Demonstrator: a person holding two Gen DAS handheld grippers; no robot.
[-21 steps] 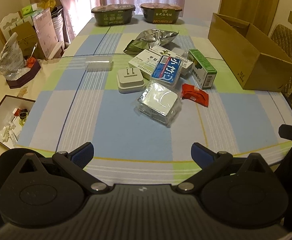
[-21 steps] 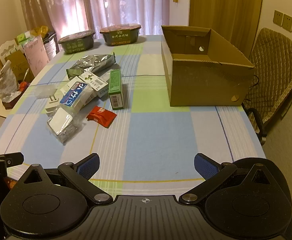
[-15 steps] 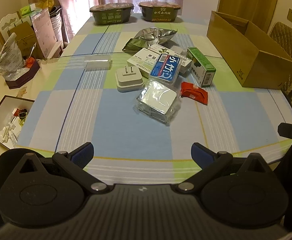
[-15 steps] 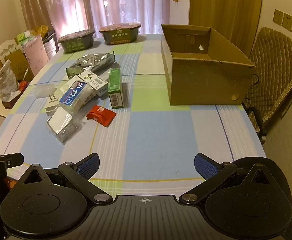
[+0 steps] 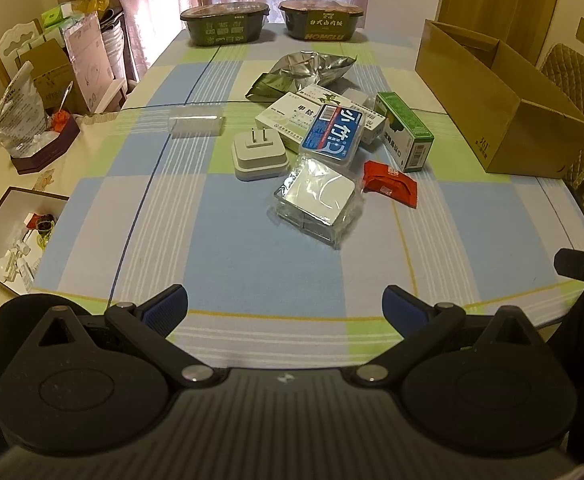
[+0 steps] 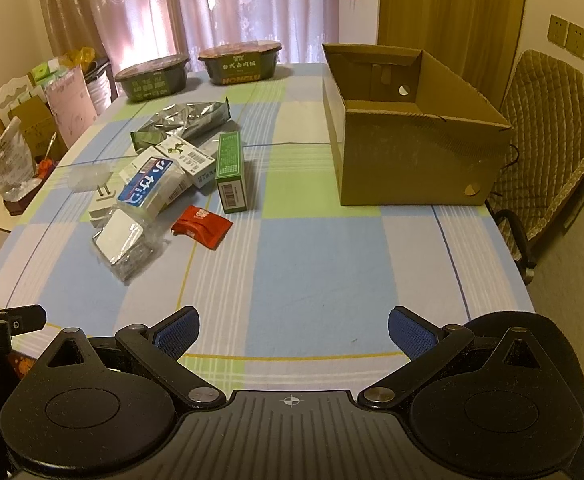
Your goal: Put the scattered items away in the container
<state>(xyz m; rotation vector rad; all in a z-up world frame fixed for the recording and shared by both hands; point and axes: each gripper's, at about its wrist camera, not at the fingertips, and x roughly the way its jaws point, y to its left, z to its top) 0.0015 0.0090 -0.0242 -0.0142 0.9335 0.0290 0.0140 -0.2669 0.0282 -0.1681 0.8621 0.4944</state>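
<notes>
Checked tablecloth, open brown carton

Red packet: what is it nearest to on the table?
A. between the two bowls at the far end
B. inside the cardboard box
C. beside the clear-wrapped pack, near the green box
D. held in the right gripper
C: the red packet lies on the cloth just right of the clear-wrapped pack, below the green box.
</notes>
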